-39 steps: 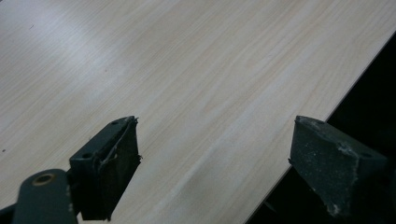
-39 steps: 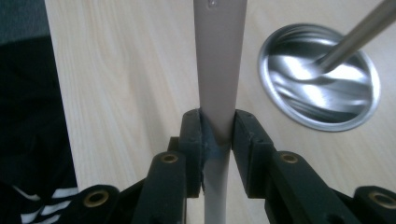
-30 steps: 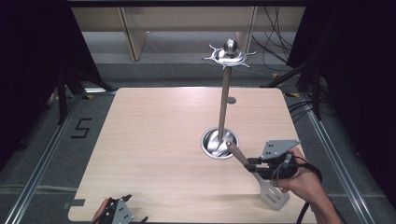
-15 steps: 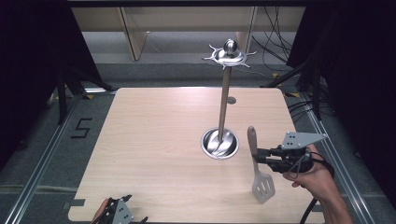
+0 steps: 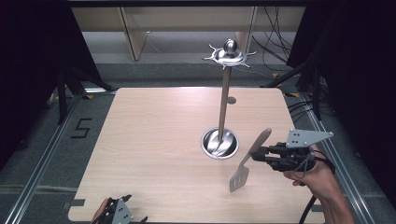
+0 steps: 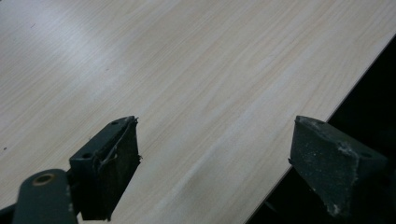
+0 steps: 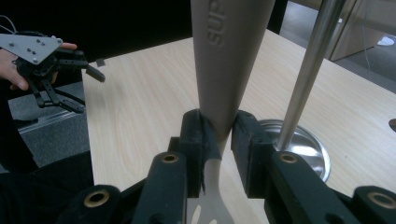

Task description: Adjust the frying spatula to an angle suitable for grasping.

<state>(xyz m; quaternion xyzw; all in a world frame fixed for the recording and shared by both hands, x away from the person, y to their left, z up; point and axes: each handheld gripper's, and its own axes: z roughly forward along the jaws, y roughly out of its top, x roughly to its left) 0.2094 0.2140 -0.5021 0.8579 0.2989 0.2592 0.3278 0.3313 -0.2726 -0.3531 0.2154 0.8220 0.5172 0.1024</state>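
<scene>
Right gripper [image 5: 261, 154] is clamped on the slotted spatula [image 5: 246, 163] neck, lower right of frame, above the tabletop [image 5: 154, 140]. Looks light and stiff; the neck's a decent grab spot. Left gripper [image 6: 215, 158] hangs open.

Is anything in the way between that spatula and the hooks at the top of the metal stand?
Nothing visible is. The right gripper holds the spatula clear of the table, right of the stand. The air up to the hooks looks open; only the stand's own pole is close by.
</scene>
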